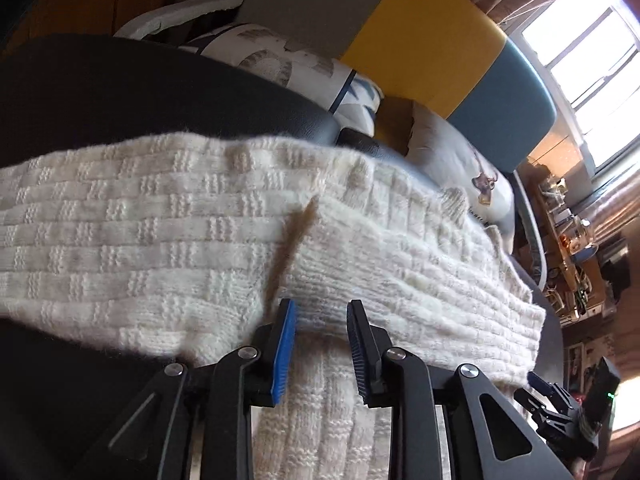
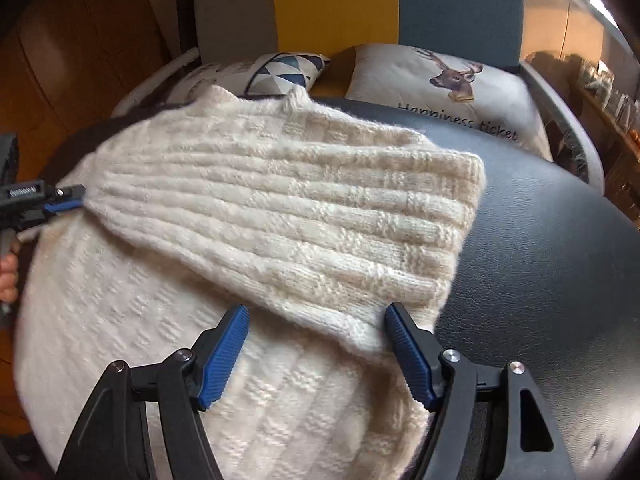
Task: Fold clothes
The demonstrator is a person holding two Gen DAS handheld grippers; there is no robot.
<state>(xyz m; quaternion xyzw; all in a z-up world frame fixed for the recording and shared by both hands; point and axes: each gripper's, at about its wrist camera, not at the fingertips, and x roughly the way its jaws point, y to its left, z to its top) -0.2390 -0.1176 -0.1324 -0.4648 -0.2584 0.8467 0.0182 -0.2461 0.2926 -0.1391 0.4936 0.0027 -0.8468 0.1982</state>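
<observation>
Left gripper [image 1: 321, 312]: jaws parted with a moderate gap, nothing between the blue pads; tips sit at the near edge of the folded sleeve. Seen in the right wrist view at far left [image 2: 70, 196], tips touching the knit's left edge.
Hand [image 2: 8, 276]: part of it shows at far left, below the left gripper's body.
Writing, left gripper: a small white label on its body, too blurred to read.
Sweater [image 2: 132, 304]: cream chunky knit, basket-weave blocks, lying flat on the black surface [image 2: 560, 264] directly ahead of and under both grippers.
Sleeve [image 2: 304, 216]: folded across the body; long axis runs from the left gripper's tips rightward and slightly toward the right gripper. Ribbed cuff end [image 2: 460, 216] points right, just ahead of the right gripper's right finger.
Sleeve, left wrist view [image 1: 400, 256]: spans ahead of the left gripper's tips and off to their right, cuff at far right.
Right gripper [image 2: 316, 320]: jaws spread wide, holding nothing; sleeve's near edge lies between the tips.
Pillows: triangle-pattern one [image 2: 280, 72] ahead-left of the right gripper; deer-print one [image 2: 440, 80] ahead-right, both beyond the sweater.
Writing, deer pillow: "Happiness ticket", first word partly cut by the black surface's edge.
Backrest: grey, yellow [image 2: 336, 4] and teal panels behind the pillows.
</observation>
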